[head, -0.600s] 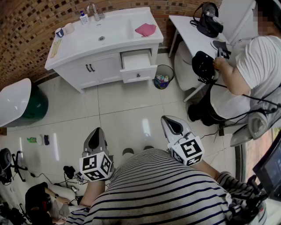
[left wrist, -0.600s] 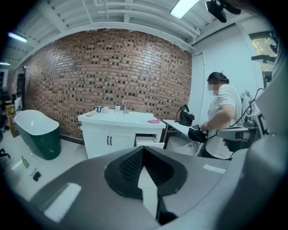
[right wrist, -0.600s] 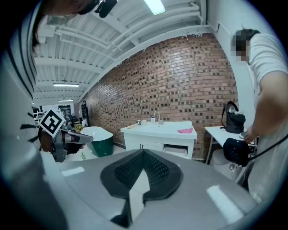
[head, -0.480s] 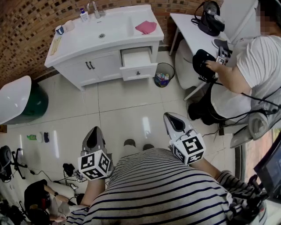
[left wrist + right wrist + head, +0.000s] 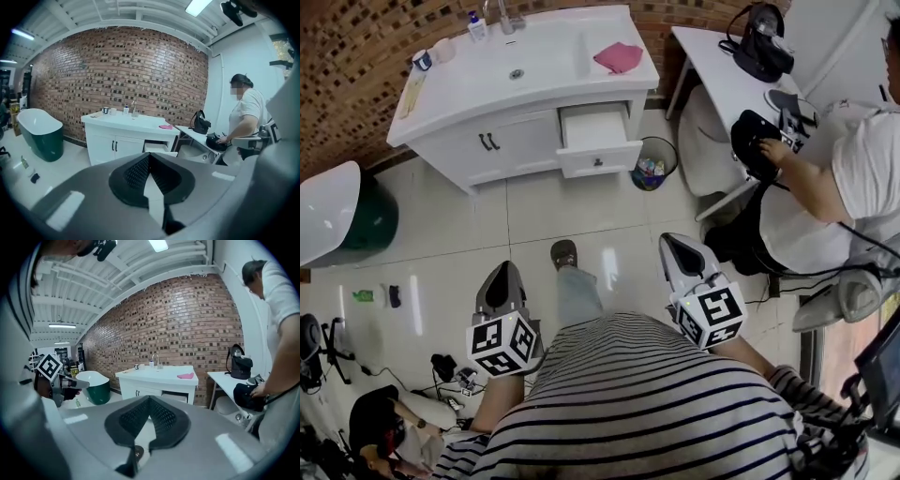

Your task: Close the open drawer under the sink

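The white sink cabinet (image 5: pixel 516 141) stands against the brick wall at the top of the head view. Its right-hand drawer (image 5: pixel 595 141) is pulled out, and the paired doors to its left are closed. The drawer (image 5: pixel 157 147) also shows far ahead in the left gripper view, and the drawer (image 5: pixel 174 397) likewise in the right gripper view. My left gripper (image 5: pixel 503 270) and right gripper (image 5: pixel 668 242) are held low over the tiled floor, well short of the cabinet. Both are shut with nothing in them, the tips meeting in the left gripper (image 5: pixel 148 157) and right gripper (image 5: pixel 149 399).
A pink cloth (image 5: pixel 617 56) lies on the countertop. A small waste bin (image 5: pixel 652 167) stands right of the drawer. A green bathtub (image 5: pixel 342 216) is at the left. A seated person (image 5: pixel 853 178) works at a white table (image 5: pixel 712 56) on the right. My shoe (image 5: pixel 563 253) is forward.
I have stepped toward the cabinet, with one leg now swung forward between the grippers. Both grippers moved slightly ahead and stayed shut. The drawer stands as before.
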Available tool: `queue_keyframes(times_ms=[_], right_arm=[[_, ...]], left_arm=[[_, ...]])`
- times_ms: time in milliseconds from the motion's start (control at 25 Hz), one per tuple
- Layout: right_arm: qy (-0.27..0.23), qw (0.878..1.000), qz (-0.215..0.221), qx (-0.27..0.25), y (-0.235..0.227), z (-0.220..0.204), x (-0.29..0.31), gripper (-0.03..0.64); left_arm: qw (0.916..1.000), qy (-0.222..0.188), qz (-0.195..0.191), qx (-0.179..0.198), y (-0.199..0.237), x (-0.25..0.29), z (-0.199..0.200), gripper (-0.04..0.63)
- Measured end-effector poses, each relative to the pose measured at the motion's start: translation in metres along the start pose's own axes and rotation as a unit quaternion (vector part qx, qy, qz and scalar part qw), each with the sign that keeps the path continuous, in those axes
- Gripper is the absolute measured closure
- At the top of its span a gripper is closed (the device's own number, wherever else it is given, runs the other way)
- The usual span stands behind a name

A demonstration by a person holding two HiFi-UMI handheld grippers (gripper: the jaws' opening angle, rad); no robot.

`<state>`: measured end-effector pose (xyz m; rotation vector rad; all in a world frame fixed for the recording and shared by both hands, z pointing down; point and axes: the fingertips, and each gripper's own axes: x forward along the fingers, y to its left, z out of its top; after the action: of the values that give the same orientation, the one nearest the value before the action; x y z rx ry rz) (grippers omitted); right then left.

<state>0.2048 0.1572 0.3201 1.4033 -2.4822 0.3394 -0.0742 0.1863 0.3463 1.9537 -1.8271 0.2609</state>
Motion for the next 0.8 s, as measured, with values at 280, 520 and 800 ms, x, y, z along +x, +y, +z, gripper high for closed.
queue_keyframes(times_ms=[280,520,800], right_arm=[[0.008,0.999,-0.015,0.030,-0.020,0.027,0.103,0.617],[0.036,0.997,-0.053,0.053,-0.036,0.056,0.214,0.617],[0.064,0.993,-0.080,0.050,-0.059,0.055,0.299,0.617]], left_arm=[[0.9994,0.022,-0.024,0.012,0.031,0.102,0.048,0.580],[0.9960,0.069,-0.051,0.027,0.077,0.202,0.086,0.580],[0.9910,0.094,-0.088,0.035,0.096,0.297,0.104,0.580]])
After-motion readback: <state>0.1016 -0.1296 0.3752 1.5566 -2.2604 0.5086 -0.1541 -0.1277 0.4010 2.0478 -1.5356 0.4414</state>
